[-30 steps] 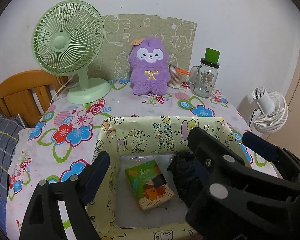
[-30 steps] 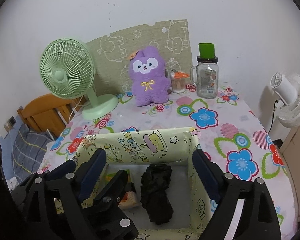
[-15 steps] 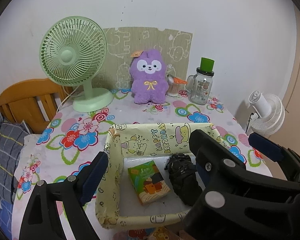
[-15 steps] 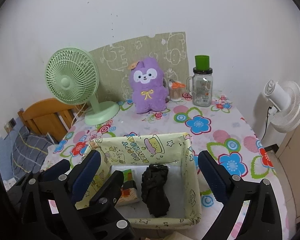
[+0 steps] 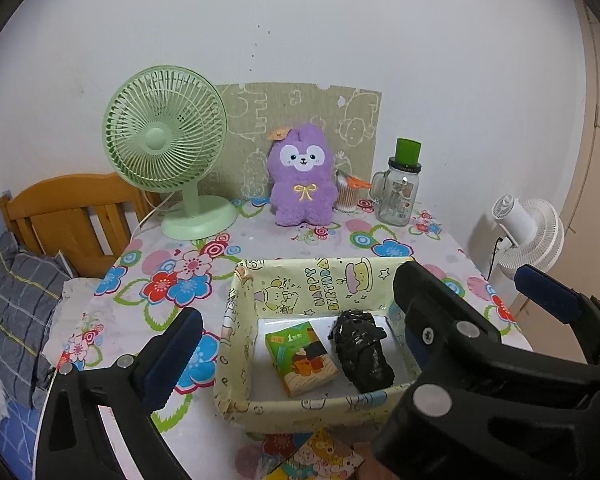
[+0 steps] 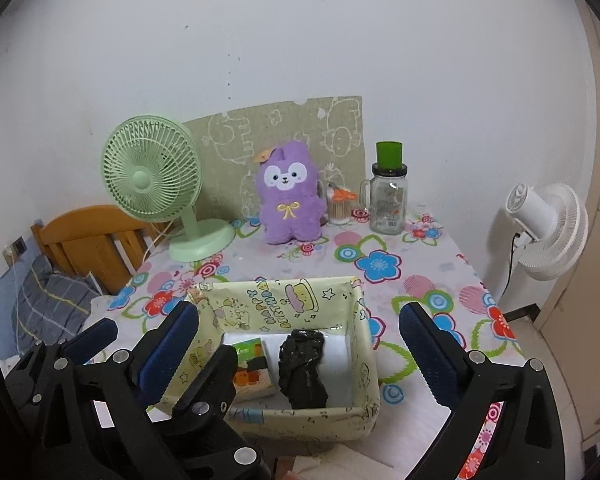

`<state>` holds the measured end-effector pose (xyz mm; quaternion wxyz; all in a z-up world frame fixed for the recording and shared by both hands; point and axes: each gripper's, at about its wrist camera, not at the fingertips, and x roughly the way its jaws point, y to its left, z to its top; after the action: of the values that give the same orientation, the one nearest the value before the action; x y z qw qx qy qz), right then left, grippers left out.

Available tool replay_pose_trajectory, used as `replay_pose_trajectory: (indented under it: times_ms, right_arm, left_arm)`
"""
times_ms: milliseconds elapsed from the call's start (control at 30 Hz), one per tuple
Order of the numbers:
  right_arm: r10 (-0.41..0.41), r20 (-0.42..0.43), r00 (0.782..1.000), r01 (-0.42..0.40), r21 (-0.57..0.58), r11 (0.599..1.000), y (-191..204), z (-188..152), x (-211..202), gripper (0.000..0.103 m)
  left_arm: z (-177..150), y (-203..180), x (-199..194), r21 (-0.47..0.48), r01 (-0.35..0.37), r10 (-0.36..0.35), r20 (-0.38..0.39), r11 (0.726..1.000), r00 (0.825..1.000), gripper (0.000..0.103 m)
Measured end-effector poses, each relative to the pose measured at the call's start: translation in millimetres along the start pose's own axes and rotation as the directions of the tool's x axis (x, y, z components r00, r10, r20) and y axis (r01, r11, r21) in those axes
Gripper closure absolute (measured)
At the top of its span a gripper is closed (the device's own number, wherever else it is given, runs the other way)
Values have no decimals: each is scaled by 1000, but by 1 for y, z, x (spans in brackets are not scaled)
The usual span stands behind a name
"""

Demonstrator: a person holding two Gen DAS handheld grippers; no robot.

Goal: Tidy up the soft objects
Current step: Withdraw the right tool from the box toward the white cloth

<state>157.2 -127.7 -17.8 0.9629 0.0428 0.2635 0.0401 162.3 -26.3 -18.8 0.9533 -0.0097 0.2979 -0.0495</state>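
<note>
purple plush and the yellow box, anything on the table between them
Nothing: only bare flowered tablecloth between the plush and the box, seen in both wrist views.

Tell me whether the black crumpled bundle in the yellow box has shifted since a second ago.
No. The black crumpled bundle lies right of the green carton inside the yellow patterned box, as before; only the cameras pulled back.

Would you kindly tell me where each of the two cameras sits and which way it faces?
Left wrist: on the left hand-held gripper, looking forward and down at the yellow box; its fingers and the right hand-held gripper show.
Right wrist: on the right hand-held gripper, facing likewise; the left one shows lower left.
Shared: box, black bundle, purple plush, green fan.
</note>
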Motion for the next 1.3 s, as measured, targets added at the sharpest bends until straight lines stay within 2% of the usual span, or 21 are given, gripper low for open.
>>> replay_pose_trajectory:
  times_ms: [367, 900, 1300]
  right_arm:
    - [-38, 24, 999, 39, -37, 999, 9, -7, -34, 1]
    - [-34, 48, 998, 37, -56, 998, 14, -21, -76, 1]
    - [-27, 46, 999, 31, -81, 996, 17, -35, -95, 1]
  left_arm:
    - [-10, -1, -29, 0, 12, -12, 27, 1000, 1000, 0]
    - [-27, -4, -68, 4, 29, -29, 69, 1000, 997, 0]
    - [-45, -6, -88, 1, 37, -37, 68, 999, 997, 0]
